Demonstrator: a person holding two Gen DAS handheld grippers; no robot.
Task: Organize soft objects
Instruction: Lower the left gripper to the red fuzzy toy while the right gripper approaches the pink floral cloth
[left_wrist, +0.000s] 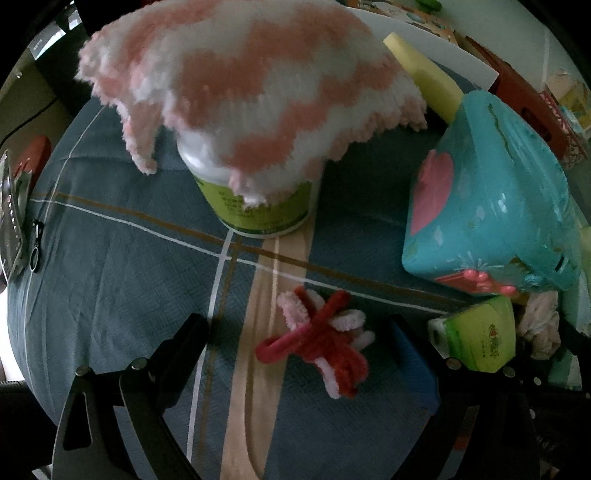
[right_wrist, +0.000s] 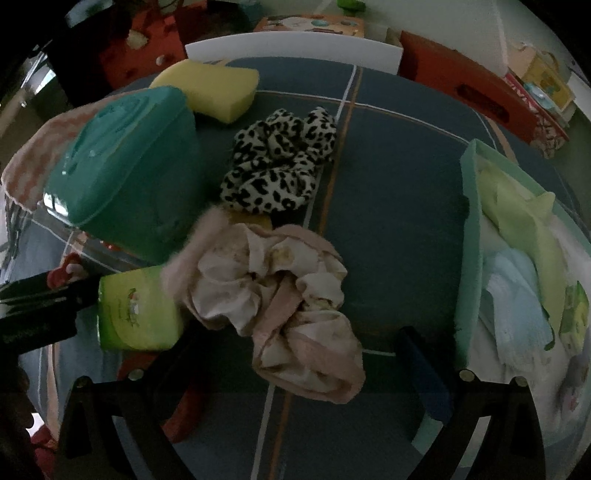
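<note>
In the left wrist view a red and pink fuzzy yarn knot (left_wrist: 317, 339) lies on the blue plaid cloth, between the wide-apart fingers of my left gripper (left_wrist: 299, 326), which is open. A pink and white zigzag knit (left_wrist: 240, 81) drapes over a green-labelled tub (left_wrist: 258, 210) beyond it. In the right wrist view my right gripper (right_wrist: 295, 358) is open, and the near end of a crumpled pink and cream cloth (right_wrist: 280, 295) lies between its fingers. A leopard-print scrunchie (right_wrist: 277, 162) and a yellow sponge (right_wrist: 210, 88) lie farther back.
A teal wipes pack (right_wrist: 125, 166) and a small green pack (right_wrist: 136, 310) sit left of the crumpled cloth. A teal bin (right_wrist: 467, 240) holding folded cloths stands at the right. Red boxes (right_wrist: 461, 85) and a white board (right_wrist: 295, 48) line the far edge.
</note>
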